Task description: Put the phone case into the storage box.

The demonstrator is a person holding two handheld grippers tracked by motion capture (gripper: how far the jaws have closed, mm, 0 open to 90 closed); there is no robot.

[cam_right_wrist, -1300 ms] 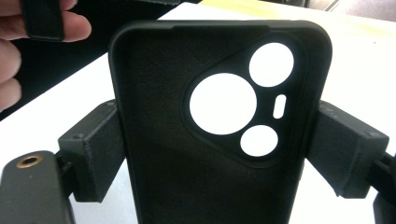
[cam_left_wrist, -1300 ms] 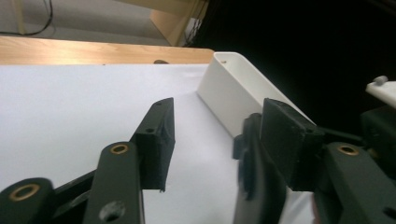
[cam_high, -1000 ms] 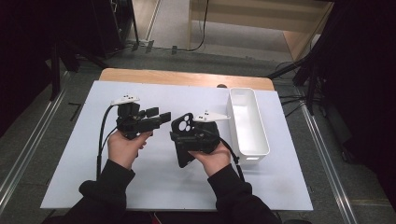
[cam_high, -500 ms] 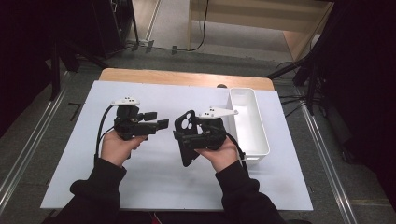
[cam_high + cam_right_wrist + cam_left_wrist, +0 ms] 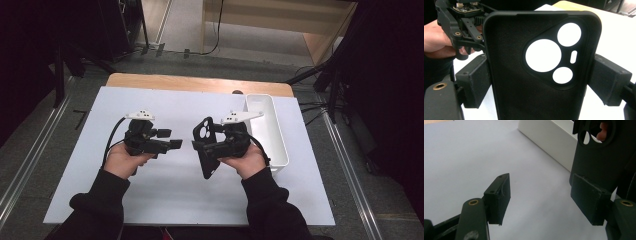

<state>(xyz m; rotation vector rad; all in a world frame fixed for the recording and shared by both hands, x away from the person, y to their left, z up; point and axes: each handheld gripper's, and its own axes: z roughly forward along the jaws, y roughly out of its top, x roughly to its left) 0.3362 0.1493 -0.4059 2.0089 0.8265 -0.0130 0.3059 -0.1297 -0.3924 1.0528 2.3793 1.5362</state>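
Your white tabletop (image 5: 165, 200) takes up most of the high view, with a strip of bare wood (image 5: 200, 82) showing along its far edge. On the right side of that surface lies a long white rectangular tray (image 5: 272, 135), its length running away from you; in the left gripper view its side wall (image 5: 549, 142) crosses the upper part of the picture.

Your right gripper (image 5: 212, 150) sits near the middle of the table, just beside the tray, with your right hand (image 5: 247, 162) wrapped around its body. Its jaws are clamped on a black phone case (image 5: 206, 147), one pad on each long edge. In the right gripper view the case (image 5: 524, 82) stands upright between the pads, inner face toward the camera, with its three round camera cut-outs and one small slot near the top.

Your left gripper (image 5: 170, 142) is held by your left hand (image 5: 122, 160) to the left of the case, pointing toward it. Its jaws have just been opening and now stand apart with nothing between them. In the left gripper view the case (image 5: 596, 162) rises just beyond the right-hand pad (image 5: 587, 200).
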